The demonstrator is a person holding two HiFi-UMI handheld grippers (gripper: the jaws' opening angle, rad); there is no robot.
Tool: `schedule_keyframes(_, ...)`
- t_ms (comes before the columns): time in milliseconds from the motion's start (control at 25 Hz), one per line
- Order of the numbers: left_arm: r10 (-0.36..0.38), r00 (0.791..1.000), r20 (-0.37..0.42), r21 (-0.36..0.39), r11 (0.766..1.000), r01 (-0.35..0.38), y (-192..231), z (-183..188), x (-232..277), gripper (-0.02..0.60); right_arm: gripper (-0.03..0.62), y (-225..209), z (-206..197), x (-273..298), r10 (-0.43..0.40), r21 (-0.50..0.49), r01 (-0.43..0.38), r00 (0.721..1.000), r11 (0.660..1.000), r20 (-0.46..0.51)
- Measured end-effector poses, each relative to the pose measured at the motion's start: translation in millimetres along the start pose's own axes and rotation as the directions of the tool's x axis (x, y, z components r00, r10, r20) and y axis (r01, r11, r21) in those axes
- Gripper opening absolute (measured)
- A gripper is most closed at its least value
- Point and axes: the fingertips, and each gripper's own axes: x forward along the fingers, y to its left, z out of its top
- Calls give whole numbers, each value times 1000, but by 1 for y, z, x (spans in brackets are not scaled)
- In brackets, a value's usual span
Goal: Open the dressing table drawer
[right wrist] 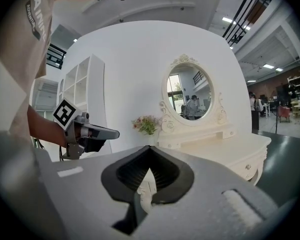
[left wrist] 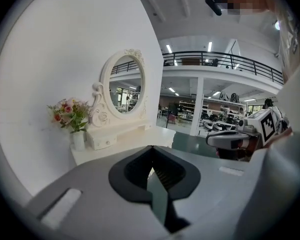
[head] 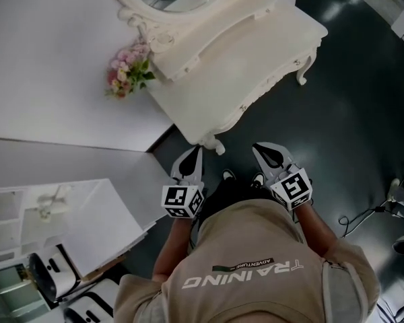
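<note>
The person stands on the dark floor (head: pixel 363 113) in front of a cream dressing table (head: pixel 256 52), holding a gripper in each hand at waist height. Both point toward the table, and neither touches it.

The left gripper (head: pixel 194 157) is clenched. In the left gripper view its two black pads meet at the tip with nothing between them. The right gripper (head: pixel 264 152) is also closed tight and empty, its tips pressed together. The two tools are side by side, a little apart. In the head view the table's curled front leg (head: pixel 213 142) shows in the gap ahead of them, closest to the left one.

The drawer (right wrist: pixel 243 165) is in the table's front panel under the top, and a small round knob (right wrist: pixel 247 167) marks it. From the right gripper view it sits flush with the panel, closed. It lies ahead of the right gripper and off to its right, well apart from the tips.

On the back of the table stands an oval mirror (right wrist: pixel 190 94) in a carved frame, above a low ledge. At the table's left end, against the white wall, is a small bunch of pink flowers (head: pixel 126 69) in a white vase (left wrist: pixel 78 140). A white shelf unit (right wrist: pixel 82 104) stands farther left, beyond the left gripper.
</note>
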Motion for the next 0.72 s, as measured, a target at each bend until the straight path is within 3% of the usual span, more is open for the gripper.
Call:
schedule_keyframes(360,-31,999,-17,-40,999,31,20,-6,36,18,2,-17,-8,18,-32,10,33,997,999,-65)
schedule_keyframes(520,-54,998,32,-36,998,55,31,19,65,18,2,-38,7,31,-60,-3,60,995,998,-75)
schedule_keyframes(720,-49,996,70,-51,997,53,56,38,86,19,2,-47,32,73,-33,-57,29,997,998,-74)
